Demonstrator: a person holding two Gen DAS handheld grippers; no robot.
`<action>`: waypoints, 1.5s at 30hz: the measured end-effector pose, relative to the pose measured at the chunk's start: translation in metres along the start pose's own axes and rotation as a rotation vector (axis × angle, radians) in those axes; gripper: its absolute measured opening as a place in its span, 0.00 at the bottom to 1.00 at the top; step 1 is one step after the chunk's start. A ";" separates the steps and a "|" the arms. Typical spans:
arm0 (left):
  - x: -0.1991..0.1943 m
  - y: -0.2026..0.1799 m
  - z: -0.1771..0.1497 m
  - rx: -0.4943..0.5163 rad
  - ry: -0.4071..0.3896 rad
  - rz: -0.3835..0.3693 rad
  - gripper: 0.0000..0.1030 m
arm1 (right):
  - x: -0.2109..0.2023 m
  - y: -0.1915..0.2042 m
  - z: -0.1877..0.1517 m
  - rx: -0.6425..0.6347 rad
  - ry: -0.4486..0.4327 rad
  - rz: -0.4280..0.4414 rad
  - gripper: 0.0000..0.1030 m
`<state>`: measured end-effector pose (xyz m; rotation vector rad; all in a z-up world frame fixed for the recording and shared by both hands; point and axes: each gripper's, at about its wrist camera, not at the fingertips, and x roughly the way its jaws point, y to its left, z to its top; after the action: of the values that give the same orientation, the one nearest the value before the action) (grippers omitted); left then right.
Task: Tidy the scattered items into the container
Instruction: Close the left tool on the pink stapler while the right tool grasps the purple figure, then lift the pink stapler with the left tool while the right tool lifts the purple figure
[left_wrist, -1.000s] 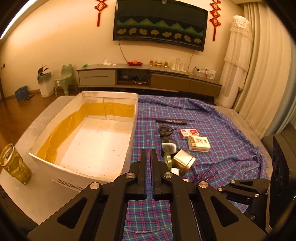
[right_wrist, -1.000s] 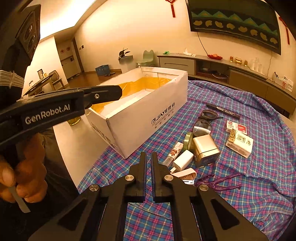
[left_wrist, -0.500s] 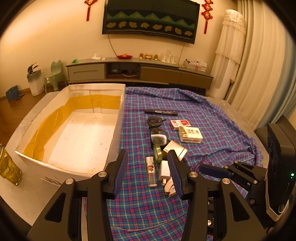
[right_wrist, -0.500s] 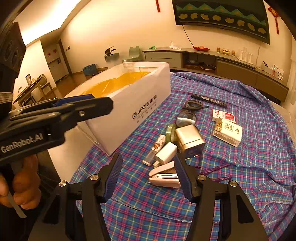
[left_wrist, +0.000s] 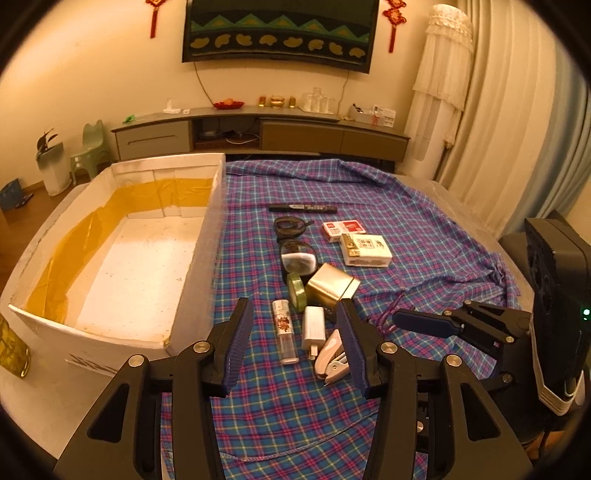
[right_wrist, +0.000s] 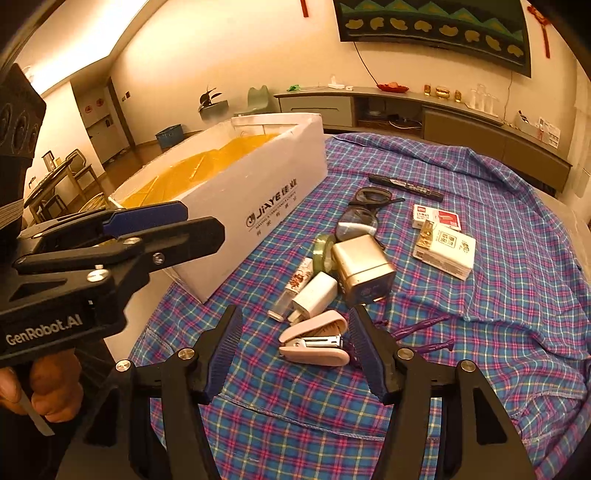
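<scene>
A white cardboard box (left_wrist: 207, 236) with yellow tape lining stands empty at the left; it also shows in the right wrist view (right_wrist: 258, 206). Scattered on the plaid cloth (left_wrist: 424, 229) lie a lighter (left_wrist: 284, 332), a white charger (left_wrist: 314, 326), a pink stapler (right_wrist: 314, 341), a tape roll (left_wrist: 295, 293), a gold tin (left_wrist: 332, 288), glasses (left_wrist: 295, 240), a marker (left_wrist: 303, 208) and two small boxes (left_wrist: 364, 249). My left gripper (left_wrist: 295, 347) is open and empty, just short of the lighter and charger. My right gripper (right_wrist: 295, 347) is open and empty, its fingers either side of the stapler.
A gold tumbler (left_wrist: 11, 350) stands on the table's left edge beside the box. A purple hair clip (right_wrist: 421, 332) lies right of the stapler. A TV cabinet (left_wrist: 258, 129) runs along the far wall.
Both grippers have opened from shut and moved forward and down toward the pile of items. The items have not moved.
</scene>
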<state>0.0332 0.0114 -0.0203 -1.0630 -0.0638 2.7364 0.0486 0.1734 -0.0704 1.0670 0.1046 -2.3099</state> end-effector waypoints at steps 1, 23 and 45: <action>0.000 -0.001 0.000 0.007 -0.002 -0.008 0.49 | 0.000 -0.002 -0.001 0.003 0.004 -0.002 0.59; 0.082 -0.028 -0.027 0.080 0.189 -0.137 0.49 | 0.030 -0.095 -0.026 0.290 0.108 0.106 0.59; 0.095 -0.058 -0.058 0.222 0.136 -0.208 0.55 | 0.045 -0.101 -0.014 0.346 0.067 0.163 0.17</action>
<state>0.0139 0.0855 -0.1197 -1.1080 0.1393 2.4152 -0.0192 0.2396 -0.1292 1.2699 -0.3561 -2.1917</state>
